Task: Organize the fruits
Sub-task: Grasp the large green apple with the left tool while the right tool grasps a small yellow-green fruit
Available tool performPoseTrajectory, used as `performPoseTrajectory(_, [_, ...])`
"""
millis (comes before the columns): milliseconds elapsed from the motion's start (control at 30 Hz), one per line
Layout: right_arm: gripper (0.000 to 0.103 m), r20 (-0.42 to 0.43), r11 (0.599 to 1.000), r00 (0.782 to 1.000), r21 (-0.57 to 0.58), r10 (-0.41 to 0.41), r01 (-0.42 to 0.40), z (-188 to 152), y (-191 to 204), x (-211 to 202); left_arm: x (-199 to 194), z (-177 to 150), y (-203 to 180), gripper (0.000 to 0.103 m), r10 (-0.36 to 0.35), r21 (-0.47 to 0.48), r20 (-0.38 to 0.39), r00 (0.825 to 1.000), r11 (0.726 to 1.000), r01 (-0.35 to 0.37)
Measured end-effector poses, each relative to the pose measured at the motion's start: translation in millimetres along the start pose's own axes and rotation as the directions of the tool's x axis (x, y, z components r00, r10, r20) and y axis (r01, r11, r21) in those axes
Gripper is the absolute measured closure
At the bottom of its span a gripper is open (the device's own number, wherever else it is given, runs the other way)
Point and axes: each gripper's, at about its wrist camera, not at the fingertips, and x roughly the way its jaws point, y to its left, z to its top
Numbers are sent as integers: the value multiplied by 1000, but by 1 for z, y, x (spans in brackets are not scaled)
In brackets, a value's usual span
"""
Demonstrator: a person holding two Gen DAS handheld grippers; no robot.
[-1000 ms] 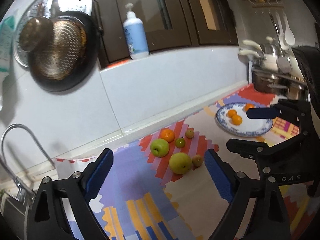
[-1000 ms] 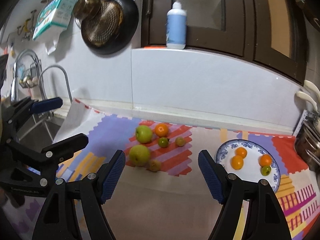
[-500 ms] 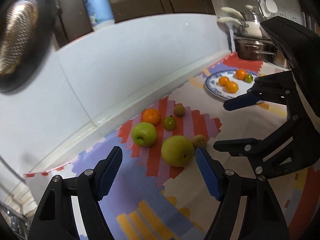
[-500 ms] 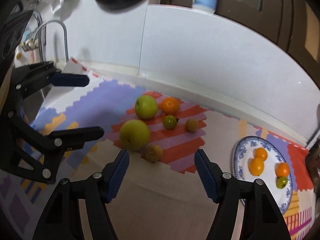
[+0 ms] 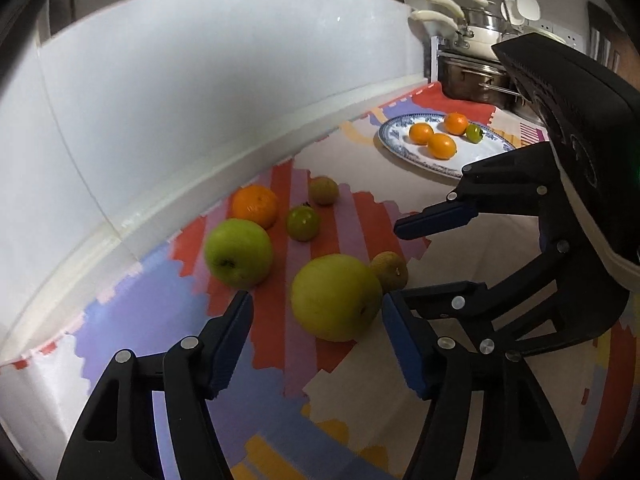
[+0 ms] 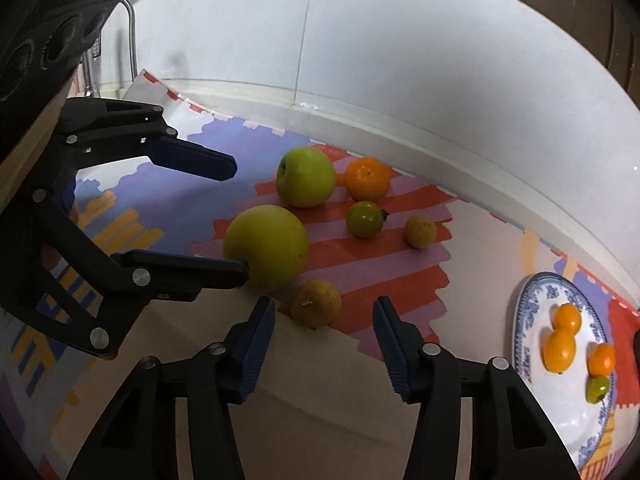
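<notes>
We are holding our left gripper (image 5: 316,312) with its fingers spread wide on either side of the big yellow-green pear (image 5: 335,297), gripping nothing, and the pear is lying on the patterned mat (image 5: 160,320) with the green apple (image 5: 238,252) just behind it and to the left. We are holding our right gripper (image 6: 323,312) with its fingers parted just in front of the small brown fruit (image 6: 316,302), which is sitting at the pear's right. Further right of the pear, the blue-rimmed plate (image 6: 532,312) is holding three oranges (image 6: 559,350) and one small green fruit (image 6: 597,389).
</notes>
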Motion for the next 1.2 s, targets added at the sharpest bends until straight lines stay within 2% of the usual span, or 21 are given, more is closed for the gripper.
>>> performPoseTrajectory(167, [64, -21, 999, 999, 28, 45, -45, 2, -4, 8, 10, 1, 5, 37, -56, -44, -14, 998, 997, 55])
performPoseTrajectory(267, [73, -18, 998, 998, 32, 62, -61, 2, -5, 9, 13, 2, 5, 41, -70, -59, -18, 997, 996, 69])
performPoseTrajectory(367, [73, -17, 997, 998, 37, 66, -65, 2, -6, 9, 17, 2, 6, 45, -80, -73, -29, 996, 994, 78])
performPoseTrajectory(433, [73, -18, 997, 998, 49, 67, -66, 1, -7, 9, 18, 3, 5, 51, -87, -78, -33, 996, 993, 84])
performPoseTrajectory(533, [73, -16, 995, 998, 76, 65, -64, 0, -11, 8, 19, 3, 4, 52, -80, -92, -35, 996, 993, 77])
performPoseTrajectory(833, [73, 16, 987, 999, 161, 27, -30, -2, -20, -8, 4, 6, 3, 52, 5, -169, -21, 1000, 986, -9])
performPoseTrajectory(1200, [73, 104, 977, 994, 212, -23, 1, -1, -19, -60, -48, 17, -15, 52, 111, -241, 47, 993, 966, -96])
